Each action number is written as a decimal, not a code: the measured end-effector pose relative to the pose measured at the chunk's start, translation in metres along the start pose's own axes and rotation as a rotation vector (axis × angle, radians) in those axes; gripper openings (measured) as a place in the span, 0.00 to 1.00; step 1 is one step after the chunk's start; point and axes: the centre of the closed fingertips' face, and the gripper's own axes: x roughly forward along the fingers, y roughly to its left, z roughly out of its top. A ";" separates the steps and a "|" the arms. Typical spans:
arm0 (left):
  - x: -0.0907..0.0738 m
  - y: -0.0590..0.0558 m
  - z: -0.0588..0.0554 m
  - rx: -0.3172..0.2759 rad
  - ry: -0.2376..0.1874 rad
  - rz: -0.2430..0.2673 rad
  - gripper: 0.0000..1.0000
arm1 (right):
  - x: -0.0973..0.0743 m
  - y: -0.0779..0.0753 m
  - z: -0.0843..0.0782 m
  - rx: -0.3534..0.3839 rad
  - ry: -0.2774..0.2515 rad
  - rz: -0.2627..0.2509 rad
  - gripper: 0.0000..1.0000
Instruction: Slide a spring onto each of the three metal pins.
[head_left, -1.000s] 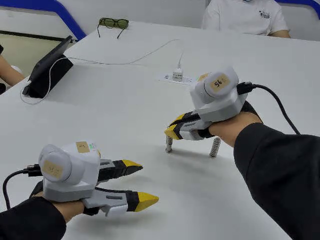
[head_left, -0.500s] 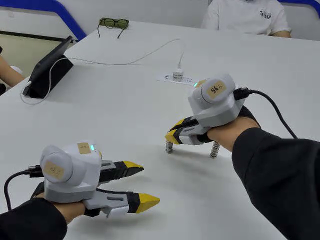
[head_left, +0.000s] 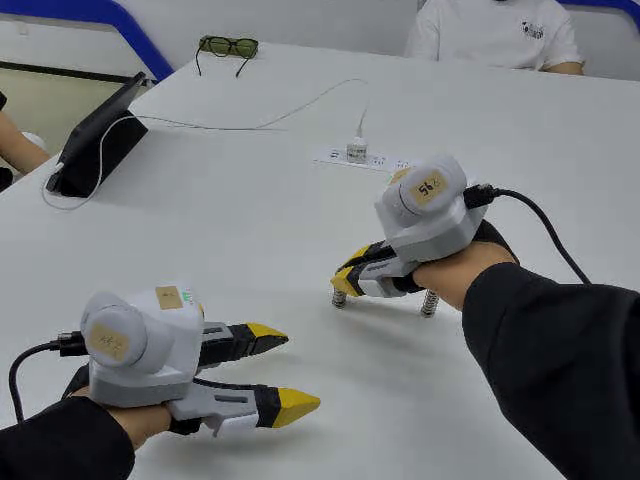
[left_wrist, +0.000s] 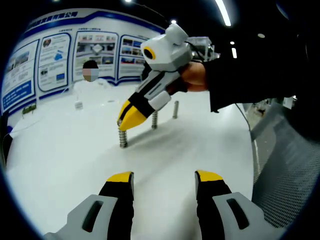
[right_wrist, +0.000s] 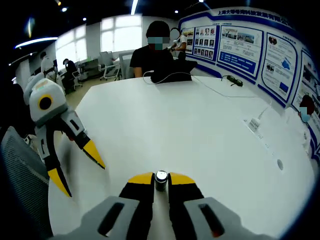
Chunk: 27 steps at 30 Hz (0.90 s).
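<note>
Three upright metal pins (left_wrist: 154, 120) stand in a row on the white table (head_left: 250, 230). In the left gripper view, coiled steel springs (left_wrist: 122, 137) show around the nearest two. The yellow-tipped right gripper (right_wrist: 161, 183) has its jaws drawn almost together and pinches the round silver top of the end pin (right_wrist: 161, 176) between the tips. Well apart from the row, the left gripper (head_left: 300, 370) hovers low over the table, its jaws spread wide and gripping nothing.
</note>
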 end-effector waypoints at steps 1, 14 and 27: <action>0.000 0.000 0.000 0.000 0.001 0.000 0.50 | 0.000 0.000 -0.001 0.001 0.002 0.000 0.12; 0.001 0.001 0.001 0.001 -0.002 0.001 0.50 | -0.006 0.003 -0.006 0.007 0.000 -0.008 0.14; 0.001 0.001 0.004 -0.004 -0.011 0.007 0.51 | -0.021 0.008 -0.017 0.002 -0.007 -0.030 0.16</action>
